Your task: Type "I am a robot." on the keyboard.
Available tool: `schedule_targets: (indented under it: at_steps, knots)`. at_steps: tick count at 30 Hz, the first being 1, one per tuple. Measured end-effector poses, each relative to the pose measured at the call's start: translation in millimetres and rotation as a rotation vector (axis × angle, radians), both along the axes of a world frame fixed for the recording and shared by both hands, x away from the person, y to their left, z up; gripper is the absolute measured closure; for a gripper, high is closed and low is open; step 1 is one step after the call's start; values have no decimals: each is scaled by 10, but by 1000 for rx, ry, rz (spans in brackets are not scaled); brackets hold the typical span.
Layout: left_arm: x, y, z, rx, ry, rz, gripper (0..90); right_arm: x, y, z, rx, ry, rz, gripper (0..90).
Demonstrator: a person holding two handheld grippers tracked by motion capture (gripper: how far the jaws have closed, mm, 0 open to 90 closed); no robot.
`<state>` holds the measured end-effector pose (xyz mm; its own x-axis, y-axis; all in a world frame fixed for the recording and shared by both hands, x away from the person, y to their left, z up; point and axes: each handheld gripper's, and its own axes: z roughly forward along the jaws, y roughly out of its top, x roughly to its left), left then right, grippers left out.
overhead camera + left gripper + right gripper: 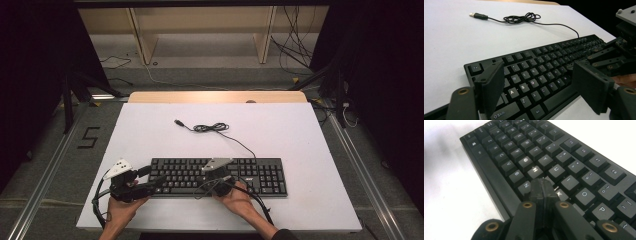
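Observation:
A black keyboard (260, 175) lies across the near half of the white table (150, 135). Its cable runs back to a loose coil (210, 128) and a USB plug (178, 122). My left gripper (152, 181) is at the keyboard's left end with its jaws spread wide. In the left gripper view the gripper (539, 85) has its pads (491, 85) on either side of the letter keys (536, 65), gripping nothing. My right gripper (218, 175) is over the keyboard's middle. Its jaws (543, 187) are shut together, tips down on the keyboard (524, 155) at the J key, between H and K.
A wooden strip (217, 96) edges the table's far side, with a pale shelf frame (205, 30) and loose floor cables behind it. Metal rails (55, 160) run along both sides of the table. White tabletop surrounds the coil.

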<state>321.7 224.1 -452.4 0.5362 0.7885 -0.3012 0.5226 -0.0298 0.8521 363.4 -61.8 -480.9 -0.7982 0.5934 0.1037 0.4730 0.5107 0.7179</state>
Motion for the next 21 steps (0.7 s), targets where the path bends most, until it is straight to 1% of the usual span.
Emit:
schedule_targets:
  at_steps: [4,7,10,11,13,14,15,16,18,20,21]
  knots:
    - [2,12,2,-4,-4,3,259,2,-24,20,21,8,-8,900]
    - [6,18,-2,-3,-2,2,259,4,-73,81,69,-2,-17,900]
    - [3,13,-2,-2,-4,0,259,3,-124,146,112,-15,-23,850]
    - [3,11,-1,-1,-5,0,259,2,-140,161,121,-15,-23,822]
    - [3,9,-3,-1,-4,-1,259,-3,-165,181,133,-14,-22,811]
    - [3,7,-4,0,-4,-1,259,-6,-174,189,140,-17,-21,779]
    - [3,7,-4,0,-4,-1,259,-11,-181,197,146,-14,-21,698]
    - [3,6,-4,0,-4,-2,259,-13,-185,203,150,-14,-19,672]
    - [3,6,-5,0,-3,-3,259,-21,-196,213,156,-14,-13,651]
    - [3,7,-4,0,-4,-2,258,-25,-205,223,165,-18,-11,563]
    - [3,8,-4,0,-5,-2,258,-27,-207,229,166,-21,-17,533]
